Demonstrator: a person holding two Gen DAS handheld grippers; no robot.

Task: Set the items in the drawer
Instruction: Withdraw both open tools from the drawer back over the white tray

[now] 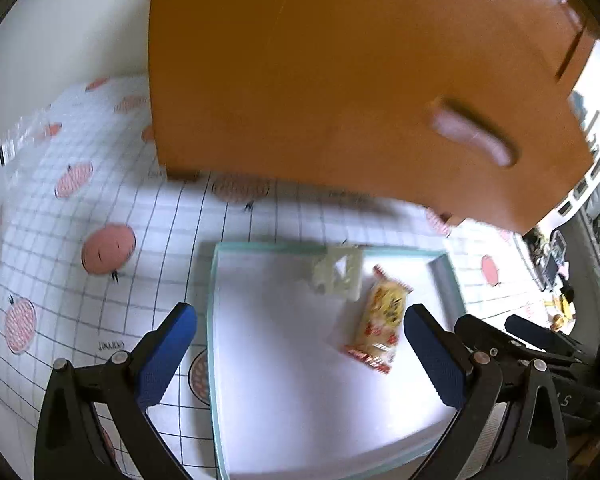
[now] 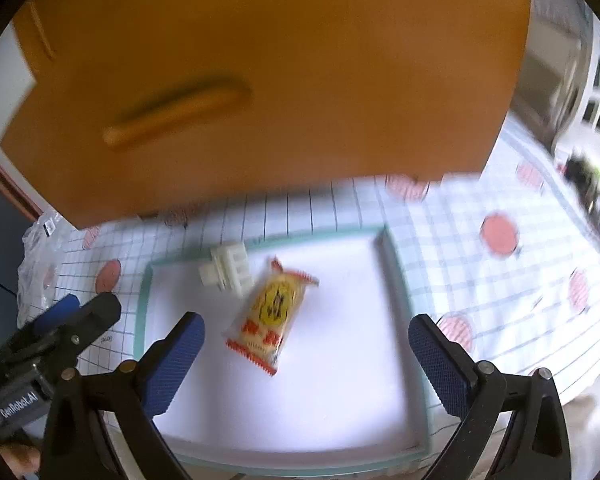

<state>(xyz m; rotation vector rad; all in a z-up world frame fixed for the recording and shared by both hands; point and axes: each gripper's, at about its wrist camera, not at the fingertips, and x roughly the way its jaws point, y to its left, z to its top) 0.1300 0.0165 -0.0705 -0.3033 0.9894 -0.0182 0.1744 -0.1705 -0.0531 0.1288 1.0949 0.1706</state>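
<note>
An orange wooden drawer unit (image 1: 320, 80) (image 2: 280, 80) stands at the back, its front with a recessed handle (image 1: 474, 136) (image 2: 176, 110). Before it lies a white tray with a teal rim (image 1: 214, 320) (image 2: 142, 312). On the tray rest a yellow and red snack packet (image 1: 380, 316) (image 2: 272, 314) and a small white plastic piece (image 1: 338, 272) (image 2: 228, 270), close together near the far edge. My left gripper (image 1: 300, 354) hangs open over the tray's left part, empty. My right gripper (image 2: 306, 360) is open above the tray, the packet just beyond its fingers.
A white gridded tablecloth with pink round prints (image 1: 108, 248) (image 2: 498, 234) covers the table. Crinkled clear plastic (image 2: 36, 264) (image 1: 8, 152) lies at the far left. The other gripper shows at each view's edge (image 1: 540, 344) (image 2: 60, 328). Room furniture sits beyond the table's right edge.
</note>
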